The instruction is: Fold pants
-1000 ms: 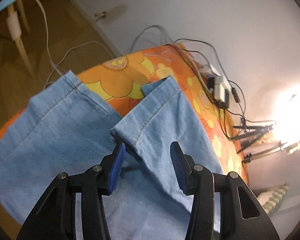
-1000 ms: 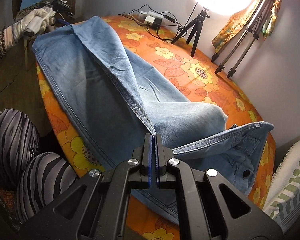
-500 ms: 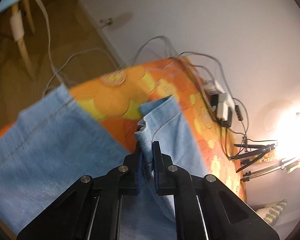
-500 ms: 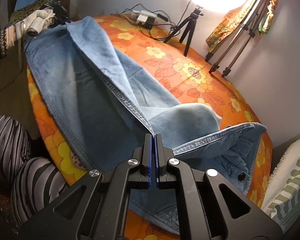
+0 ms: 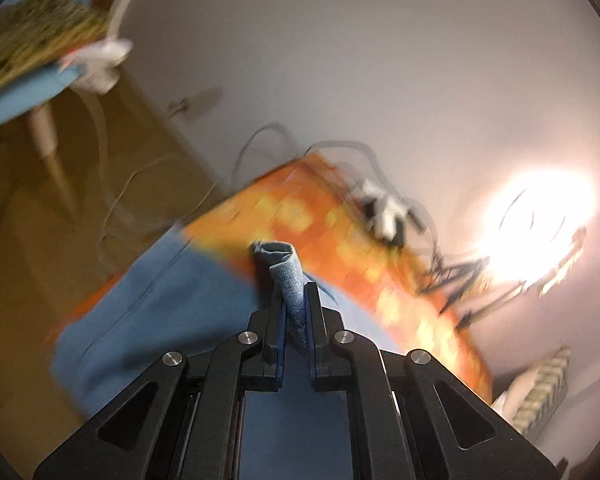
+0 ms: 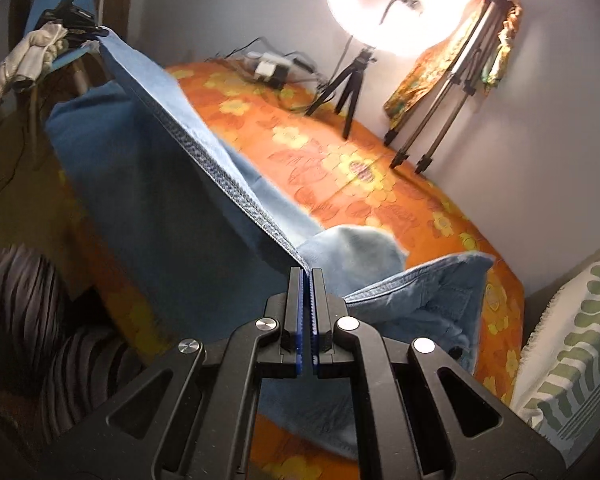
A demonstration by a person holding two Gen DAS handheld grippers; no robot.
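Both grippers, left (image 5: 296, 300) and right (image 6: 310, 280), now clamp the jeans (image 6: 148, 184), one leg newly lifted, ready to fold over.

The pants (image 6: 148, 200) are light blue denim, partly lifted. One leg's seam edge runs taut and straight between the right gripper (image 6: 309, 280) and the left gripper (image 5: 296, 300), whose closed jaws pinch a bunched hem; the waistband sags rightward.

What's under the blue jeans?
Under the jeans is an orange flowery cloth, showing beside them. One leg hangs lifted between both grippers. What the cloth covers, and whatever lies beneath the denim, is hidden.
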